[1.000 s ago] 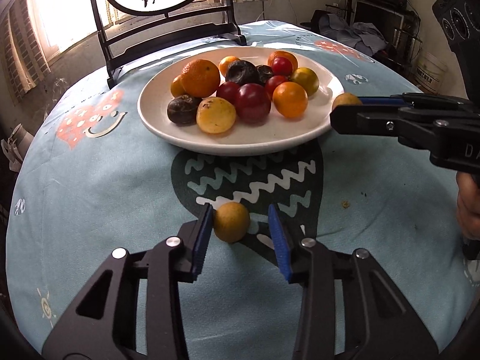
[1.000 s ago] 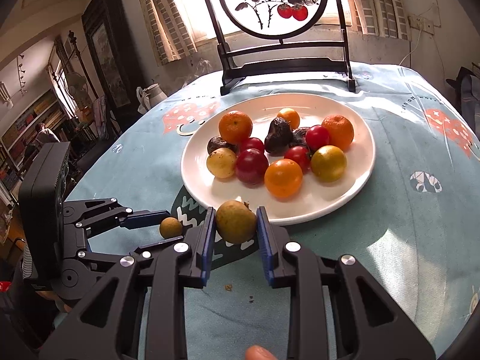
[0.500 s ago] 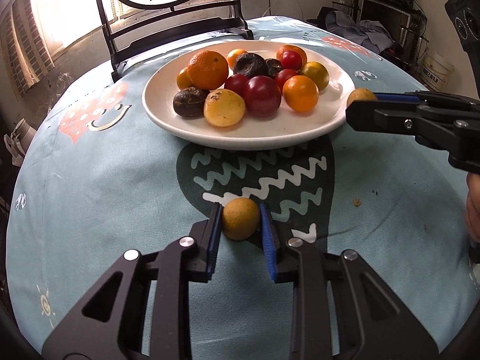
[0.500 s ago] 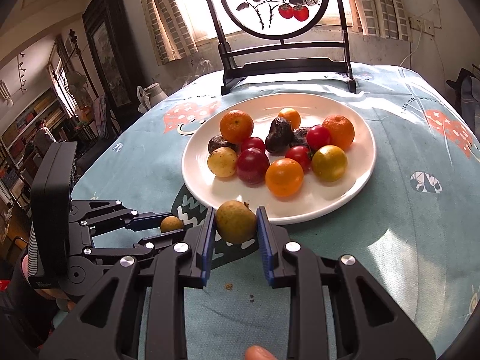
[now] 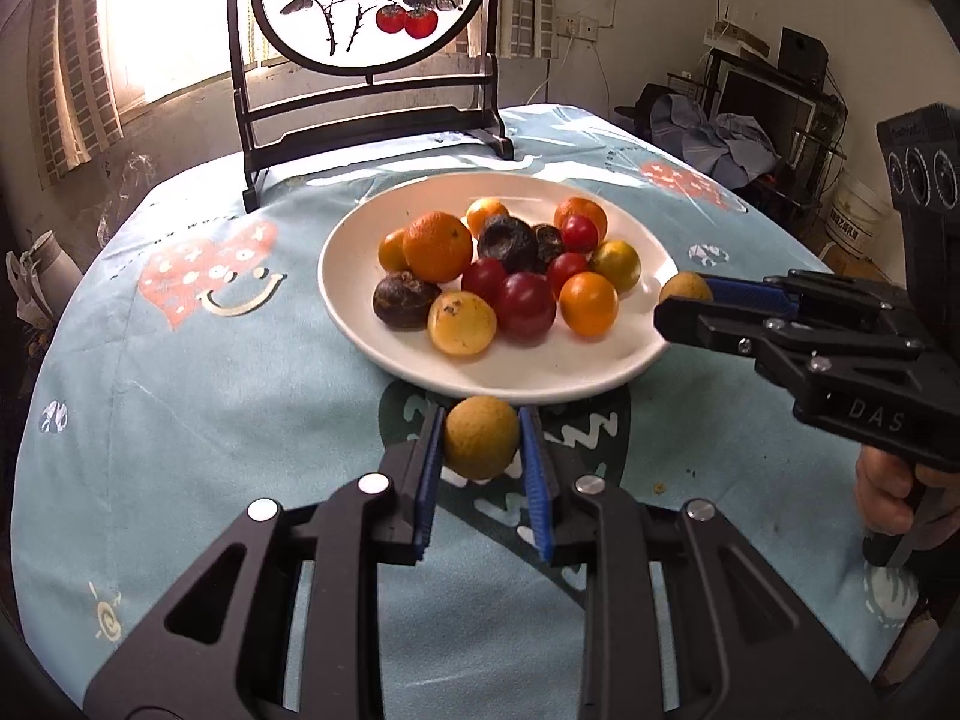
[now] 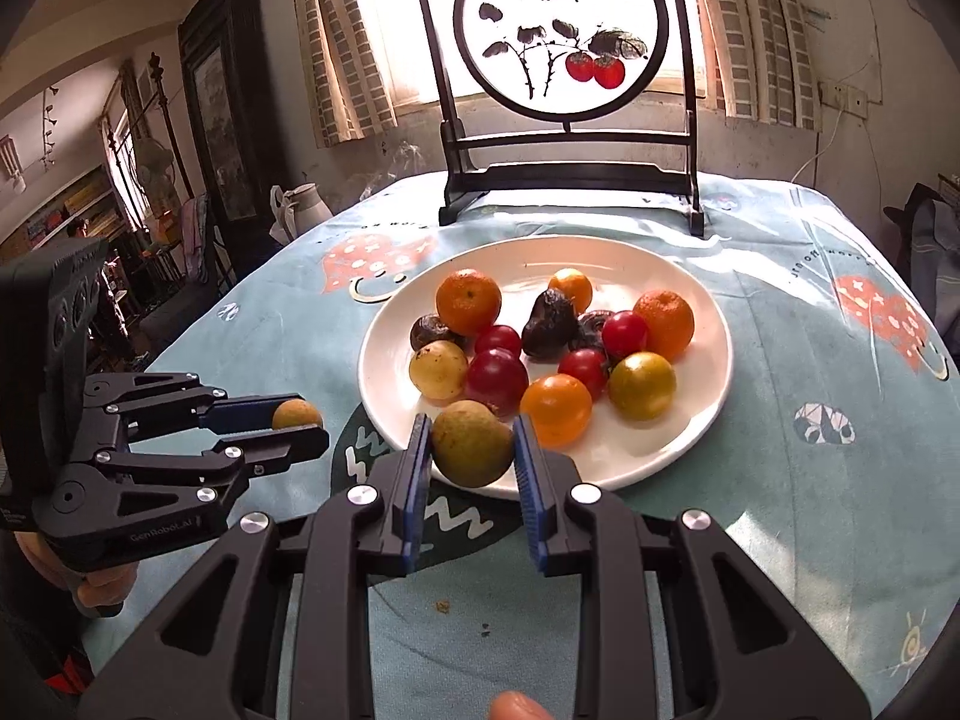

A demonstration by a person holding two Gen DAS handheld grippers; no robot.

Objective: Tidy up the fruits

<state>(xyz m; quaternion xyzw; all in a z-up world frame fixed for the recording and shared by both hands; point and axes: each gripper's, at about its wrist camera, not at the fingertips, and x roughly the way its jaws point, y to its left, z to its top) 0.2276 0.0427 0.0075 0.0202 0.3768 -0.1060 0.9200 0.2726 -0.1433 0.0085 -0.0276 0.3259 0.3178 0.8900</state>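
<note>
Round worktop (image 5: pixel 198 396) covered by a pale blue printed cloth. At its far edge stands a dark-framed ornamental screen (image 6: pixel 564 36) with a round panel painted with red fruit. Nearer the middle lies a white plate (image 5: pixel 354 300) holding a heap of oranges, red tomatoes, dark wrinkled fruits and one yellow fruit. Left tongs (image 5: pixel 482 438), seen from their own camera, are clenched on a small yellow-brown fruit (image 5: pixel 480 437), its sides pressed by both blue pads, just in front of the plate's near rim and clear of the cloth. Right tongs (image 6: pixel 472 443) are likewise clenched on a second yellow-brown fruit (image 6: pixel 472 443), which sits over the plate's near rim, next to an orange-coloured tomato (image 6: pixel 555 409). A few crumbs (image 6: pixel 443 605) lie on the cloth near the tongs.
</note>
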